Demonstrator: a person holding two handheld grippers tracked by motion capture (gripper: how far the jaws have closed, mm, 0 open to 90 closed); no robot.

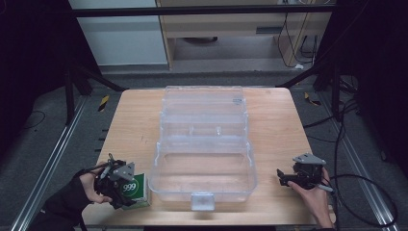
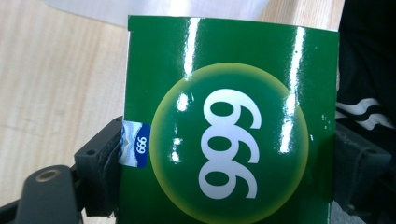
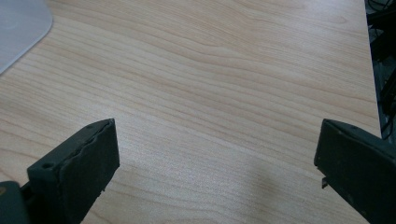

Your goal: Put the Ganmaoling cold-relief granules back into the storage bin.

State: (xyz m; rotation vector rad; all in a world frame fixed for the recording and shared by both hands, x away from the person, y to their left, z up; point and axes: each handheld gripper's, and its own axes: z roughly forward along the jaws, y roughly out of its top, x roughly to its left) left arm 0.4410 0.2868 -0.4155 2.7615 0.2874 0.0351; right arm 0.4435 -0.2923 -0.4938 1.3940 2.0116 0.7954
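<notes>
While the left hand-held gripper point(image 1: 126, 188) pinches the glossy green "999" cardboard box point(image 2: 229, 130) at the tabletop's point(image 1: 134, 120) near-left corner, the clear plastic case point(image 1: 203, 166) lies just to its right; the right hand-held gripper point(image 1: 284, 177) rests spread.

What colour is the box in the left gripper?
Green box, white 999; best in left gripper view.

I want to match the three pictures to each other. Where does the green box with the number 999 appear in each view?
High view: the green box is at bottom left, in the left gripper.
Left gripper view: it stands in the centre, between the jaws, pads at its sides.
Right gripper view: not in it.
Shared landmark: the wooden table, beside the clear plastic case.
</notes>
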